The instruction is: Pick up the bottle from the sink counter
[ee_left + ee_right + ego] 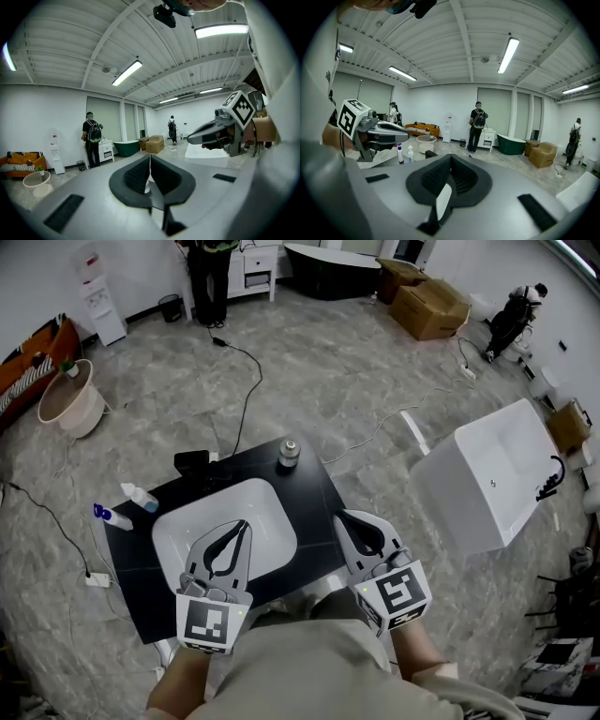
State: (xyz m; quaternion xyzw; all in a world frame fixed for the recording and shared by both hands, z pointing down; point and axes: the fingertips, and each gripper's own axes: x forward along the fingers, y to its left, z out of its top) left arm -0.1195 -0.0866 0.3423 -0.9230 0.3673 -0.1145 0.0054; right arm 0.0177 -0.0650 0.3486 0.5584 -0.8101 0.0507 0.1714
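Two bottles lie at the left end of the black sink counter: a white bottle and a blue-topped spray bottle. In the right gripper view both stand out at the left, the spray bottle beside the white bottle. My left gripper hovers over the white basin, jaws shut and empty. My right gripper is over the counter's right edge, also shut on nothing. Each gripper view shows its own jaws closed, left gripper and right gripper. Both grippers are well apart from the bottles.
A round metal fitting and a black object sit at the counter's far edge. A white bathtub stands to the right, a beige tub far left, and cardboard boxes behind. A cable runs over the floor. People stand at the back.
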